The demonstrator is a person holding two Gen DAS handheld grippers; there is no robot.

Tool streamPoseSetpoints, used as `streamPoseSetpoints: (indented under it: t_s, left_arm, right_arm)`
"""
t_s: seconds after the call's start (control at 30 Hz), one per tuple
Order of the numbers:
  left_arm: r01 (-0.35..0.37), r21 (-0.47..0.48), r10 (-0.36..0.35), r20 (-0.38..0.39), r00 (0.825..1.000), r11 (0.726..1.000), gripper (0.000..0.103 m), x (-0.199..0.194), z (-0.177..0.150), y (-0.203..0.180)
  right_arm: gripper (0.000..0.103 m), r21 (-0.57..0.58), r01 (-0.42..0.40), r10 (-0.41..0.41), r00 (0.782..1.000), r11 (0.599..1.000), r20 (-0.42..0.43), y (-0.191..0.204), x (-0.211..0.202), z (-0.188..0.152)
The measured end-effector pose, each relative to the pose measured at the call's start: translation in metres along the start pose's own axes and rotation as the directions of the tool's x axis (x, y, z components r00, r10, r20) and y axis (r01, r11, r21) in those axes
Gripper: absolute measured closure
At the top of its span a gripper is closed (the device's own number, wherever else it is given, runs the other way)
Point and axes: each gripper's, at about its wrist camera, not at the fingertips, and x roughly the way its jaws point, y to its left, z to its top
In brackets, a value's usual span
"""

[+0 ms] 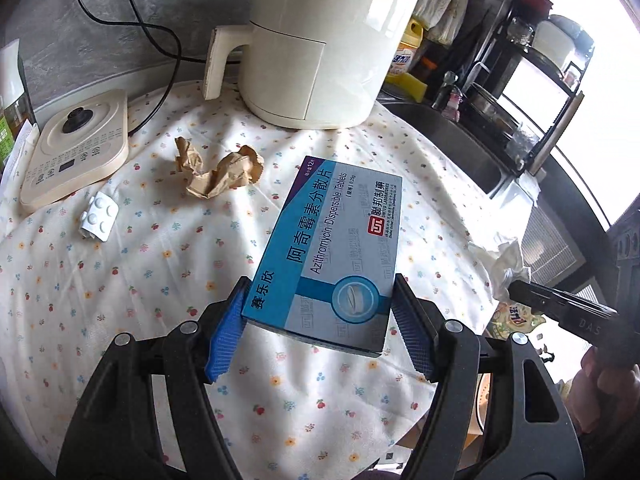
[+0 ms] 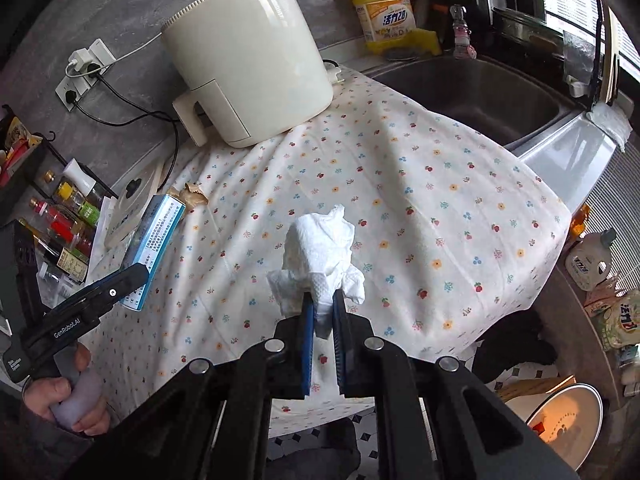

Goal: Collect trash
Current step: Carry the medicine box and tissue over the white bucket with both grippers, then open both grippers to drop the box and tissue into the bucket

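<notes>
My left gripper [image 1: 320, 300] is shut on a blue and white medicine box [image 1: 340, 240], held by its two long sides above the flowered cloth [image 1: 120, 300]. The same box [image 2: 154, 248] shows at the left of the right wrist view. My right gripper [image 2: 323, 300] is shut on a crumpled white tissue [image 2: 320, 248], lifted off the cloth [image 2: 440, 200]; that tissue [image 1: 506, 264] appears at the right edge of the left wrist view. On the cloth lie a crumpled brown paper [image 1: 222, 172] and a white blister pack of pills [image 1: 98, 216].
A cream air fryer [image 1: 324, 40] stands at the back of the cloth, a cream kettle base [image 1: 76, 152] at the left. A steel sink [image 2: 472, 92] lies to the right, with a yellow detergent bottle [image 2: 384, 8] behind it. Sauce bottles [image 2: 68, 220] crowd the left.
</notes>
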Motion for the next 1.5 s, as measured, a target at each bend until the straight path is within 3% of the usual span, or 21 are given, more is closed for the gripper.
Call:
streamPoseSetpoints:
  t_s: [0.23, 0.5, 0.97, 1.0, 1.1, 1.5]
  left_arm:
    - [0.092, 0.1, -0.088, -0.041, 0.995, 0.991, 0.034, 0.014, -0.013, -0.081]
    - [0.179, 0.193, -0.161, -0.108, 0.981, 0.965, 0.034, 0.033, -0.036, -0.165]
    - [0.331, 0.297, -0.263, -0.247, 0.933, 0.896, 0.034, 0.074, -0.105, -0.315]
    - [0.341, 0.3, -0.27, -0.255, 0.929, 0.891, 0.034, 0.076, -0.11, -0.324]
    - [0.366, 0.312, -0.283, -0.282, 0.917, 0.877, 0.034, 0.082, -0.127, -0.351]
    - [0.405, 0.327, -0.272, -0.382, 0.883, 0.854, 0.034, 0.112, -0.177, -0.407]
  right_arm:
    - [0.093, 0.129, 0.09, -0.095, 0.995, 0.988, 0.03, -0.079, -0.05, -0.034]
    - [0.093, 0.268, 0.187, -0.202, 0.979, 0.945, 0.029, -0.161, -0.1, -0.082]
    - [0.09, 0.456, 0.316, -0.334, 0.942, 0.832, -0.044, -0.289, -0.17, -0.182]
    - [0.089, 0.462, 0.323, -0.34, 0.939, 0.826, -0.049, -0.295, -0.173, -0.187]
    - [0.061, 0.475, 0.319, -0.339, 0.94, 0.82, -0.045, -0.313, -0.182, -0.201]
    - [0.052, 0.498, 0.332, -0.347, 0.936, 0.801, -0.066, -0.359, -0.196, -0.228]
